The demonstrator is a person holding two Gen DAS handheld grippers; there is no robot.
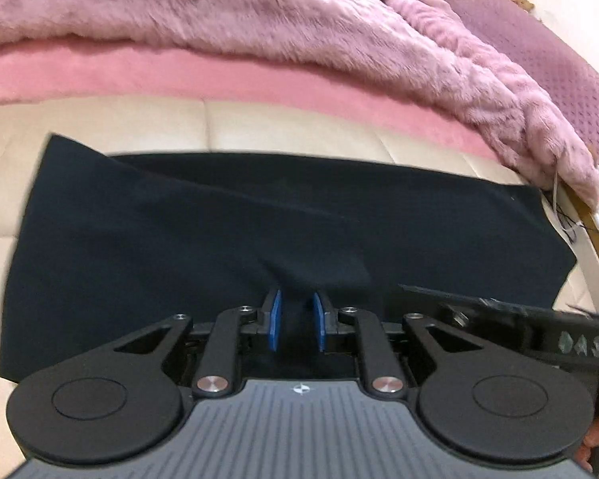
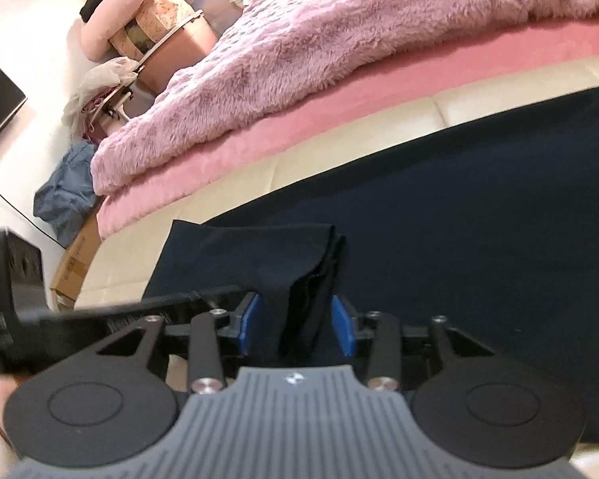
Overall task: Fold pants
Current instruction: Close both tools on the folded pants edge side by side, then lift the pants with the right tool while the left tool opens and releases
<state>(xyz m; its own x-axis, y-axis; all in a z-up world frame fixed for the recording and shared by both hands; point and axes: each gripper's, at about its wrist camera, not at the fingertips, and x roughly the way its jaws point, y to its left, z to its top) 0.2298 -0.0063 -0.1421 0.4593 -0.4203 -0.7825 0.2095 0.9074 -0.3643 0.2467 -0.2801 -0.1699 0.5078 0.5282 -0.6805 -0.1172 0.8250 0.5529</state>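
- Holding the near edge of the pants [image 1: 259, 231], the left gripper [image 1: 296, 321] has dark cloth between its blue pads [image 1: 274, 321]; a gap shows beside the cloth, so I cannot tell if it is pinching hard or just closing in.
- On the other side, the right gripper [image 2: 297, 325] has a thick bunch of pants [image 2: 439, 207] cloth between its blue pads [image 2: 342, 329]; a gap shows there too, so I cannot tell how tight that grip is.
- Both grippers are close together at the near edge; each one peeks into the other's view.
- The pants lie flat and wide on the cream bed frame [image 1: 259, 127], with one corner at the far left turned over.
- Just past them is the pink mattress [image 1: 179, 76]; farther still is the fluffy pink blanket [image 1: 219, 12].
- I think the step now is to lift this near edge and carry it to the far edge; squeeze well first, lift both sides the same, keep the cloth pulled smooth, and lay edge on edge.
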